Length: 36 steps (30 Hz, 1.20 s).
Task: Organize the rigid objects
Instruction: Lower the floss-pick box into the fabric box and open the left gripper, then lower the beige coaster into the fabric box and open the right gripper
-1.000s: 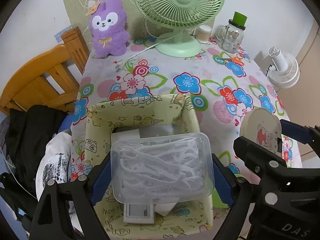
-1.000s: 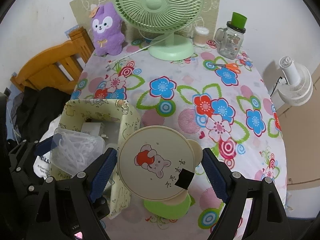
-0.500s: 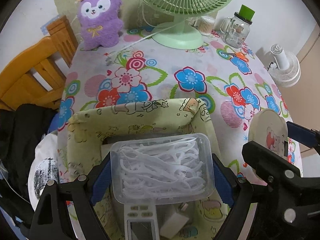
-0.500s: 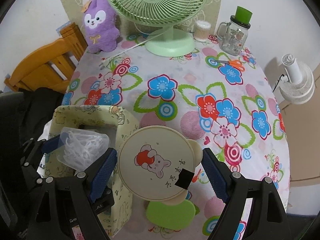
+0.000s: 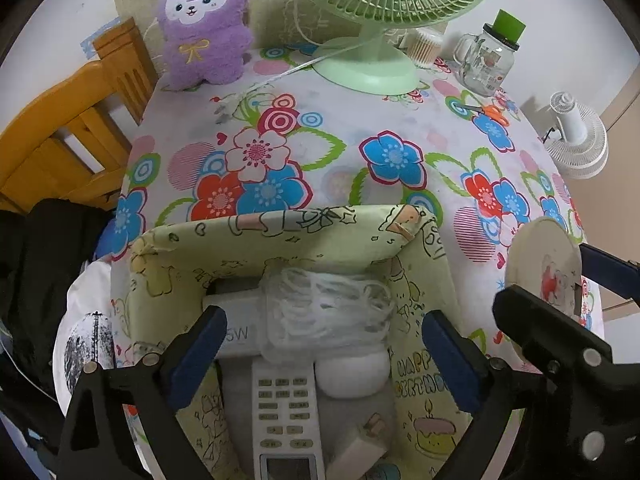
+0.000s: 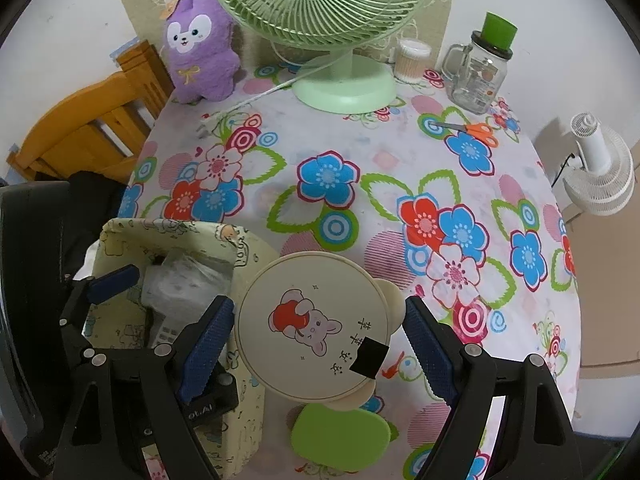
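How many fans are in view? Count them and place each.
2. The green fan stands at the table's far edge, beside the purple plush. The white fan sits off the table's right side. None seems hidden.

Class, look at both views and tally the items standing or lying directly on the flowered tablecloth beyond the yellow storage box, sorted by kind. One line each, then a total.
Green desk fan: 1
Purple plush rabbit toy: 1
Clear glass mug jar with green lid: 1
Round tub of cotton swabs: 1
Orange-handled scissors: 1
Total: 5
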Each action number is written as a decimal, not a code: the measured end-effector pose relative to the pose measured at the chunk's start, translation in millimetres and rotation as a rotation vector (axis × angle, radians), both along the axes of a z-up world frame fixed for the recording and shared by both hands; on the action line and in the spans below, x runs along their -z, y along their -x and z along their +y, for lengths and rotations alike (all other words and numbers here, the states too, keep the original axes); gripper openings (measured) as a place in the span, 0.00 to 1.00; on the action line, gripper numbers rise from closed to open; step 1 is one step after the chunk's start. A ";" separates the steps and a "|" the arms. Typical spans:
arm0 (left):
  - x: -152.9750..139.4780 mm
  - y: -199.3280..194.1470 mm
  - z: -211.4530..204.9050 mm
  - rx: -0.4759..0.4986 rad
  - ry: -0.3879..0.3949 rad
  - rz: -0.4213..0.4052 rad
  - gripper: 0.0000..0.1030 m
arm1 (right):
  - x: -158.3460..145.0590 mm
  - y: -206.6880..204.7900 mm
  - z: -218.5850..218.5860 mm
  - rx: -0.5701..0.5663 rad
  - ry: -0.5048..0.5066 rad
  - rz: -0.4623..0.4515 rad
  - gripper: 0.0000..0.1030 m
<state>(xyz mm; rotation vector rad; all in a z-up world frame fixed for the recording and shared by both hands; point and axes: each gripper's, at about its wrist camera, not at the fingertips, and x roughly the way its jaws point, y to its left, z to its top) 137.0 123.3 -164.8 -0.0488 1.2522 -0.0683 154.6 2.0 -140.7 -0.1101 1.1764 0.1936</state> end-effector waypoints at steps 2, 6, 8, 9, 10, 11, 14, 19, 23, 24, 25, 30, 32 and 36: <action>-3.1 3.9 -0.8 0.009 -0.012 -0.002 0.96 | -3.0 2.7 3.3 -0.011 -0.002 -0.009 0.84; -10.6 15.0 -2.9 0.022 -0.036 -0.015 0.98 | -9.5 9.3 9.2 -0.028 -0.013 -0.028 0.84; -14.2 20.9 -0.8 0.014 -0.032 -0.020 0.98 | -11.6 13.0 12.4 -0.035 -0.015 -0.036 0.84; -15.5 23.0 0.7 0.011 -0.031 -0.021 0.98 | -12.2 14.8 13.7 -0.038 -0.019 -0.037 0.84; -16.8 25.4 2.0 0.007 -0.032 -0.022 0.98 | -12.7 16.5 14.7 -0.040 -0.022 -0.038 0.84; -18.0 28.1 3.6 0.004 -0.033 -0.020 0.98 | -13.7 19.0 16.5 -0.045 -0.025 -0.043 0.84; -20.3 35.8 7.7 0.002 -0.028 -0.009 0.99 | -14.5 25.6 22.1 -0.064 -0.030 -0.051 0.84; -25.4 48.4 13.1 -0.014 -0.017 -0.007 1.00 | -8.9 34.9 35.4 -0.100 -0.036 -0.043 0.84; -22.8 54.9 19.1 -0.020 -0.032 0.007 1.00 | -3.2 41.4 44.6 -0.120 -0.032 -0.038 0.84; -21.8 55.9 20.8 -0.022 -0.034 0.011 1.00 | -2.1 42.3 46.4 -0.126 -0.033 -0.036 0.84; -20.9 57.0 22.6 -0.025 -0.035 0.015 1.00 | -1.0 43.0 48.6 -0.133 -0.033 -0.034 0.84; -16.4 61.6 32.0 -0.038 -0.030 0.032 1.00 | 4.2 45.5 59.8 -0.161 -0.031 -0.022 0.84; -14.1 62.8 35.4 -0.041 -0.028 0.040 1.00 | 7.0 45.3 64.0 -0.169 -0.031 -0.014 0.85; -8.9 65.3 37.4 -0.036 -0.025 0.054 1.00 | 14.6 45.2 69.3 -0.176 -0.021 -0.001 0.85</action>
